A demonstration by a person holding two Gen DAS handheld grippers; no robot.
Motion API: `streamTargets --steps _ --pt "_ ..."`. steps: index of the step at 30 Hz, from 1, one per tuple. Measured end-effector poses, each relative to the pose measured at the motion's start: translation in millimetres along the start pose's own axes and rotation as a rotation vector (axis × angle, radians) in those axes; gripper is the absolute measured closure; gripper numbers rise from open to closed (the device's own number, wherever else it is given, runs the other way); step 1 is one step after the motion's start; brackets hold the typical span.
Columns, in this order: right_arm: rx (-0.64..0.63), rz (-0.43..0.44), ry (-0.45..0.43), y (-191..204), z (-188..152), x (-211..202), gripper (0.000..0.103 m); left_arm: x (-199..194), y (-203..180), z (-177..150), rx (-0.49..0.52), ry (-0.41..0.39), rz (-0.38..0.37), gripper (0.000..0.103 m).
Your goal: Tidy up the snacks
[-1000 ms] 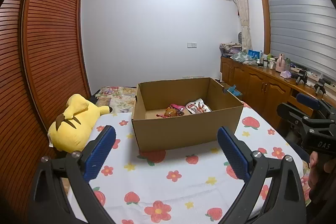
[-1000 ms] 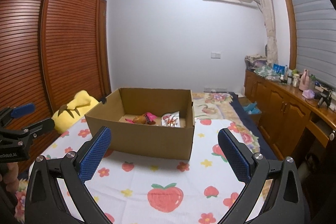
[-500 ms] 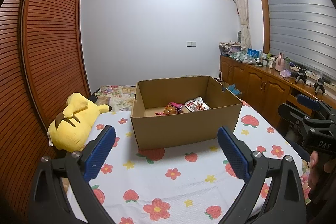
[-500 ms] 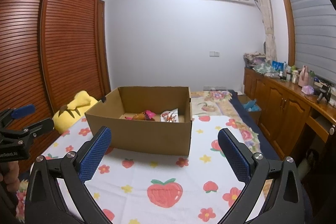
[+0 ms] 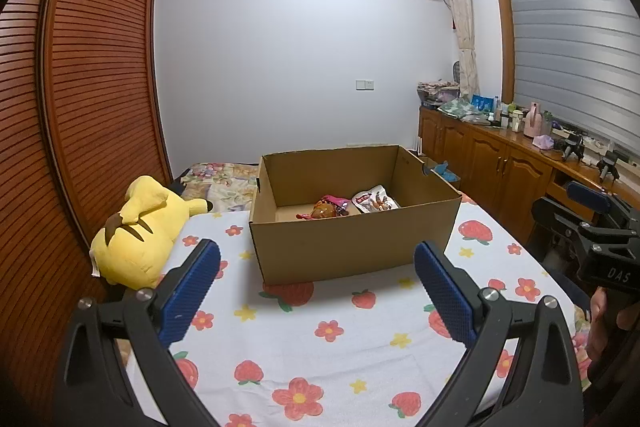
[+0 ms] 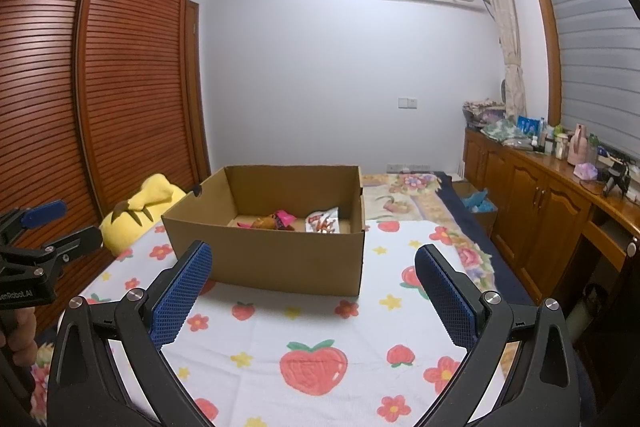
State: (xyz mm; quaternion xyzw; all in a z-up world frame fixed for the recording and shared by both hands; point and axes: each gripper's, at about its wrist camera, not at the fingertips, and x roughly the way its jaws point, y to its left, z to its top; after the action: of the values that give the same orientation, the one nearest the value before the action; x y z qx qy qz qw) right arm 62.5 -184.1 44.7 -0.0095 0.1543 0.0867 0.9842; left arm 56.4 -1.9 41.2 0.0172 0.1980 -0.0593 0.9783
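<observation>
An open cardboard box [image 5: 352, 247] [image 6: 280, 259] stands on a strawberry-print sheet [image 5: 328, 347]. Inside it lie a brown and pink snack packet [image 5: 326, 209] [image 6: 276, 221] and a white snack bag [image 5: 374, 202] [image 6: 322, 223]. My left gripper [image 5: 316, 291] hovers open, well short of the box's near wall, with nothing between its blue pads. My right gripper [image 6: 314, 293] is likewise open and empty in front of the box. Each gripper shows at the other view's edge, held by a hand [image 5: 600, 323].
A yellow plush toy [image 5: 136, 231] [image 6: 140, 205] lies left of the box against a slatted wooden wardrobe [image 5: 80, 107]. Wooden cabinets [image 5: 492, 167] with several bottles run along the right wall. A floral blanket [image 6: 404, 191] lies beyond the box.
Both grippers have drawn back and tilted up a little, so the box sits lower and slightly farther in both views. Both stay open and empty.
</observation>
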Motion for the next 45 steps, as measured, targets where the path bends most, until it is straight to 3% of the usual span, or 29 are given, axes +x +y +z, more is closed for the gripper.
streamTargets --steps 45 --pt "0.002 -0.002 -0.002 -1.5 -0.4 -0.1 0.0 0.5 4.1 -4.4 0.0 0.001 0.003 0.004"
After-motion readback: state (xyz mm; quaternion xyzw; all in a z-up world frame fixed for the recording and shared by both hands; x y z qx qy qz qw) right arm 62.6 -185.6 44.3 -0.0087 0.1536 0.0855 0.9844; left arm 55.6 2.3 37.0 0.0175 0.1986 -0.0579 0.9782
